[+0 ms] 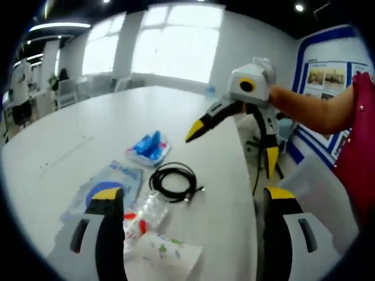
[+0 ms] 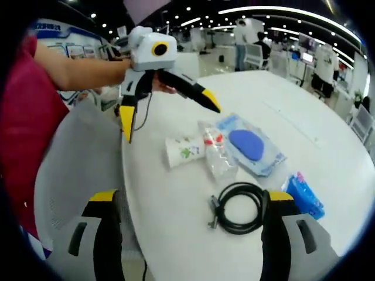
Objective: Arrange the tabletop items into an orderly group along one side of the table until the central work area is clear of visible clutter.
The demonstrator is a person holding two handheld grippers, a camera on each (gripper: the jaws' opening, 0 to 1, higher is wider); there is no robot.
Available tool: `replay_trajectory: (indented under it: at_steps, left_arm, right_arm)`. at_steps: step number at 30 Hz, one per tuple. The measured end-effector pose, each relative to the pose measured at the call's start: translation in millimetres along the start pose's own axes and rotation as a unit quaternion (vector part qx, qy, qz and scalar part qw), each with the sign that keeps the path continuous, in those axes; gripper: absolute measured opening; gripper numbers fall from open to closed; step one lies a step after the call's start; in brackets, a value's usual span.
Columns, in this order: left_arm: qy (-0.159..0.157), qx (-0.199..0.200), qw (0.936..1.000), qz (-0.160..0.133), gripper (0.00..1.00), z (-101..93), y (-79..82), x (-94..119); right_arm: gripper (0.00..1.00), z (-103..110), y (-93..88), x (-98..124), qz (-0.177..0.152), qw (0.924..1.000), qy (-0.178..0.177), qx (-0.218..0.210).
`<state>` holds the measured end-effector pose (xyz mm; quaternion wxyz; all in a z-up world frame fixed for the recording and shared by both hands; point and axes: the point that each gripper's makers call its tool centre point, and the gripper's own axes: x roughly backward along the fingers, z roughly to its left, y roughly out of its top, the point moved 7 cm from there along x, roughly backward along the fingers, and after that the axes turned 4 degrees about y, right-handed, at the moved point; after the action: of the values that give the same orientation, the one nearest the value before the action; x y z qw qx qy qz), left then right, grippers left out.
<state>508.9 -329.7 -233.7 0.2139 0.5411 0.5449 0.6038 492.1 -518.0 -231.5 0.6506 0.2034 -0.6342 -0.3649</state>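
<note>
**Both tongs spread and empty above a cluster of small items near the tabletop's edge**

The left tongs [image 1: 190,216] are spread wide, pinching nothing, their yellow-tipped jaws rising on either side of a paper cup [image 1: 167,250] lying on its side and a crumpled clear bottle [image 1: 146,213] touching it. The right tongs [image 2: 190,219] are likewise spread and empty, framing a coiled black cable [image 2: 239,208] just ahead of them. In the left gripper view the right tongs hang in the air above the far right edge of the white tabletop [image 1: 70,146], jaws apart.

Just beyond the cup and bottle lies a flat clear packet with a blue oval inside [image 1: 108,187]; the cable sits to its right, and a small blue packet [image 1: 149,146] lies farther off. All five items sit close together near one edge (the broad middle of the tabletop beyond them carries nothing that can be made out).

The step in hand appears to be tightening this loose cluster into a neat row. Doing it well likely means starting with the rolling pieces: grip the cup across its body, firmly enough to hold but not crush, and set it upright. The cable is best pinched across its bundled loops, so the coil does not spring open.
</note>
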Motion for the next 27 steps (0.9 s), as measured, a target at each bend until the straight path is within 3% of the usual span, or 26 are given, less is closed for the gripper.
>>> replay_trajectory:
  at_steps: [9,27]
  left_arm:
    - [0.028,0.018,0.9993,-0.018,0.95,-3.8,-16.9,33.2]
    - [0.104,0.06,0.992,-0.039,0.95,2.7,-50.1,105.1]
  right_arm:
    - [0.99,7.6,21.9,-14.5,0.011,0.9995,0.015,0.027]
    - [0.93,-20.1,61.0,-86.5,0.048,0.9937,0.071,0.072]
